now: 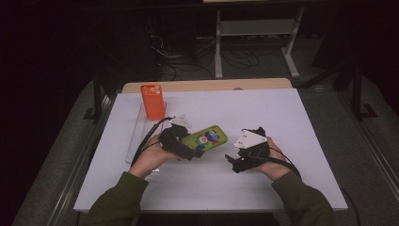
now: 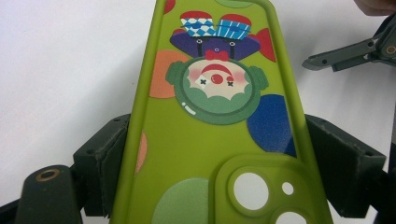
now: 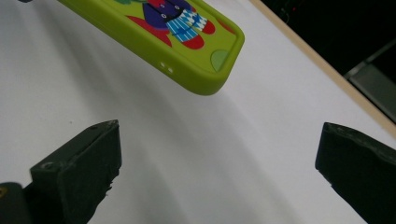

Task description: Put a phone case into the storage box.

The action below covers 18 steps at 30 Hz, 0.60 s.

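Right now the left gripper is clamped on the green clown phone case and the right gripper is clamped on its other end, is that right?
Not quite. The left gripper does clamp the green clown phone case, but the right gripper stands open, short of the case's free end, as the right gripper view shows.

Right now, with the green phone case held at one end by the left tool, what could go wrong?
1. The left tool clamps only the camera end of the green phone case, so the free end could sag or twist out.
2. The right tool is open, close to the free end; closing off-centre might knock the case loose.
3. A swing toward the orange phone case might topple it.
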Available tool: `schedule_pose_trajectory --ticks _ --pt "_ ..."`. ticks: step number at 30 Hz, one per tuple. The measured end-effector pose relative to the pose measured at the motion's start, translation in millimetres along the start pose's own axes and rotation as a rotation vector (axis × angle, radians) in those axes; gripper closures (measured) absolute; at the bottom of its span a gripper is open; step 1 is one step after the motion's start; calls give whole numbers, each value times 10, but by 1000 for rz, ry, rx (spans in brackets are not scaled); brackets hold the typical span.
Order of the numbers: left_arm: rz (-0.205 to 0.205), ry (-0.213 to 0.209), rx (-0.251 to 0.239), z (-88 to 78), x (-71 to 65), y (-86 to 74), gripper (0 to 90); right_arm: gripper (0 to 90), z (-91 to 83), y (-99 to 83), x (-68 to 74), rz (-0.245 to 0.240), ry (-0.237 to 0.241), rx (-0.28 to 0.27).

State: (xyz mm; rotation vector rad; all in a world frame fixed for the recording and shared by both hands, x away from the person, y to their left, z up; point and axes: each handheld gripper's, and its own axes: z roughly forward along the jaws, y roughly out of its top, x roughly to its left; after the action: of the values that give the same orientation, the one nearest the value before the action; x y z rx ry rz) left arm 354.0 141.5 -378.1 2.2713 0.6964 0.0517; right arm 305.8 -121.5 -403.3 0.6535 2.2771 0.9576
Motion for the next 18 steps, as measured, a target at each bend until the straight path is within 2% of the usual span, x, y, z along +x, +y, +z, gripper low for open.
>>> schedule_pose_trajectory --ticks 1,2,3,5,13,14,18 --pt "0 0 -1 1 -1 0 156 0 4 2 18 -23 -3 1" --pt "4 0 0 1 1 2 156 0 4 2 18 -23 -3 1" --pt "12 0 -1 2 4 3 156 0 12 2 37 -53 -14 -2" --pt "11 -1 0 4 1 4 156 0 13 3 48 -63 -19 -2" --pt "6 -7 -5 12 -4 5 156 0 15 23 128 -163 -71 -13" --pt "26 -6 10 2 9 7 156 0 16 26 136 -185 -79 -21" --pt "-1 -6 -11 15 -8 5 156 0 25 31 184 -252 -110 -26"
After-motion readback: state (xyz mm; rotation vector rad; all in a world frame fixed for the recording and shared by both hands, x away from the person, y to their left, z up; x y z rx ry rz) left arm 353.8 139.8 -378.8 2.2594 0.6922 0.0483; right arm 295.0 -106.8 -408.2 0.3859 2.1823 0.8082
